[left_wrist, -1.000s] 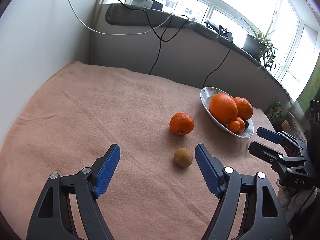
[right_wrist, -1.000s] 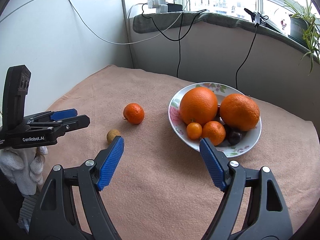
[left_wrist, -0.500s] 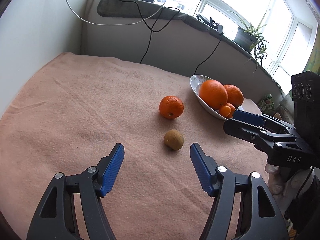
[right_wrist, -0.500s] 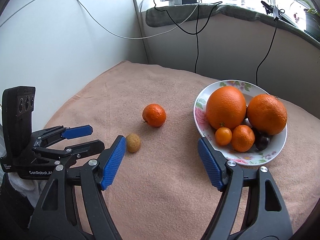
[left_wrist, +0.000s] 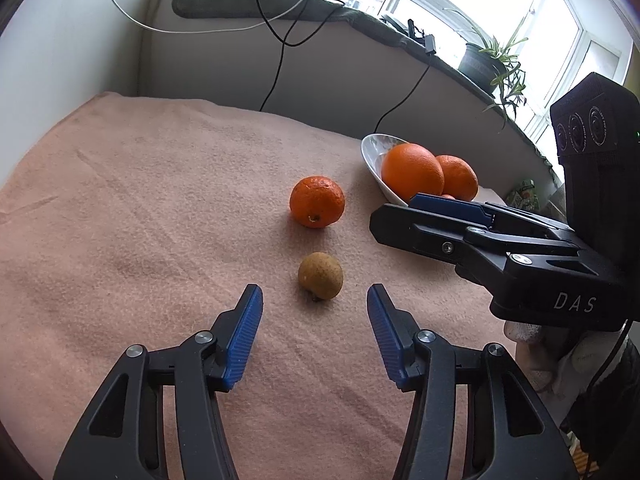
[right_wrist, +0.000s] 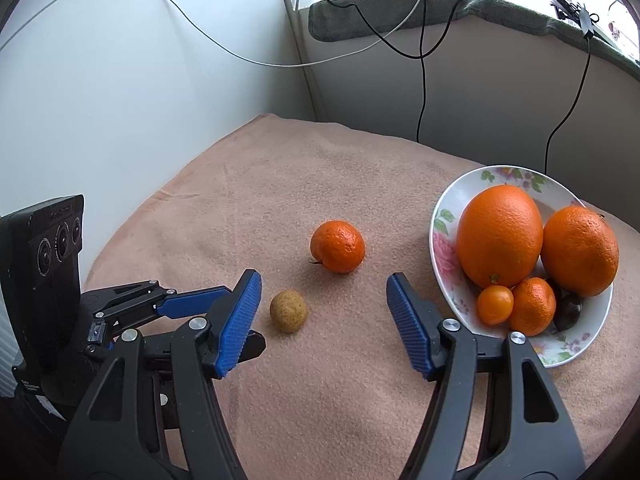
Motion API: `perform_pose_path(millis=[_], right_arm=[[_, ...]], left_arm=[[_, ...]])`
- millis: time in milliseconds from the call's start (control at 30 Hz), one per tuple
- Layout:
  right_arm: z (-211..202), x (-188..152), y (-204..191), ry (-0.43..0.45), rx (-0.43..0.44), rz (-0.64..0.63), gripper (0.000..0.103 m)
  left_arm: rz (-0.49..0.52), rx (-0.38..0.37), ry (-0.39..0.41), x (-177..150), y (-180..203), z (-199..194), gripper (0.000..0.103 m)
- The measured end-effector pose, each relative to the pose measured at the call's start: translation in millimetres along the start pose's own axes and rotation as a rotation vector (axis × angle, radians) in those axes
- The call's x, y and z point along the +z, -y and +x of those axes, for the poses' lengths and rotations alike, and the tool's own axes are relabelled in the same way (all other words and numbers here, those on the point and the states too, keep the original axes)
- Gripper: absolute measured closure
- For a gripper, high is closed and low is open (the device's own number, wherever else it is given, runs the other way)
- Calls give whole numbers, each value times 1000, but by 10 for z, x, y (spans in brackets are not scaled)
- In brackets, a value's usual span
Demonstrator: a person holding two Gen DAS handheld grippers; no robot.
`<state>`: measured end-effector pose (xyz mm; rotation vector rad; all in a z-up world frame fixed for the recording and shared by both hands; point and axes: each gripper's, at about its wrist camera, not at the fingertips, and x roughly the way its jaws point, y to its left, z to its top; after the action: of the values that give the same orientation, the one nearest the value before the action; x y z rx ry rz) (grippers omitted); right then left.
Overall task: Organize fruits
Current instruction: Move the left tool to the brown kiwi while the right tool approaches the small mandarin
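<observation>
1. Fruit loose on the desk (left_wrist: 120, 208): a small brown fruit (left_wrist: 320, 276) and, just beyond it, a mandarin (left_wrist: 317, 201), near each other but apart.
2. The left claw (left_wrist: 315, 300) is wide open and holds nothing. The brown fruit lies just ahead of its blue fingertips (left_wrist: 251, 300), roughly centred on the gap, touching neither.
3. The right claw (right_wrist: 323, 286) is also wide open and empty. In its own view the mandarin (right_wrist: 338, 246) sits ahead of the gap, and the brown fruit (right_wrist: 288, 311) lies just beside its left pad, apart from it.
4. The bowl (right_wrist: 442, 216) stands to the right, holding two big oranges (right_wrist: 500, 234), two small orange fruits (right_wrist: 495, 305) and a dark one (right_wrist: 568, 311).
5. From the left view the right claw (left_wrist: 404, 216) reaches in between the mandarin and the bowl (left_wrist: 374, 156).
</observation>
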<state>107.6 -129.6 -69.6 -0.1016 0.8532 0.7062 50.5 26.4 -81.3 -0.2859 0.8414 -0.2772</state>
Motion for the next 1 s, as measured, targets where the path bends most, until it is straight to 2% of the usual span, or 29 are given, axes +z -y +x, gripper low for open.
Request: perform_pose_path(millis=[633, 933, 1000], right_arm=[[214, 124, -54, -37, -23, -44, 35], [319, 167, -57, -54, -28, -63, 35], [361, 199, -61, -59, -31, -67, 35]], left_arm=[[25, 19, 11, 11, 74, 60, 49], [25, 12, 1, 11, 45, 74, 54], [29, 8, -3, 25, 53, 86, 58]])
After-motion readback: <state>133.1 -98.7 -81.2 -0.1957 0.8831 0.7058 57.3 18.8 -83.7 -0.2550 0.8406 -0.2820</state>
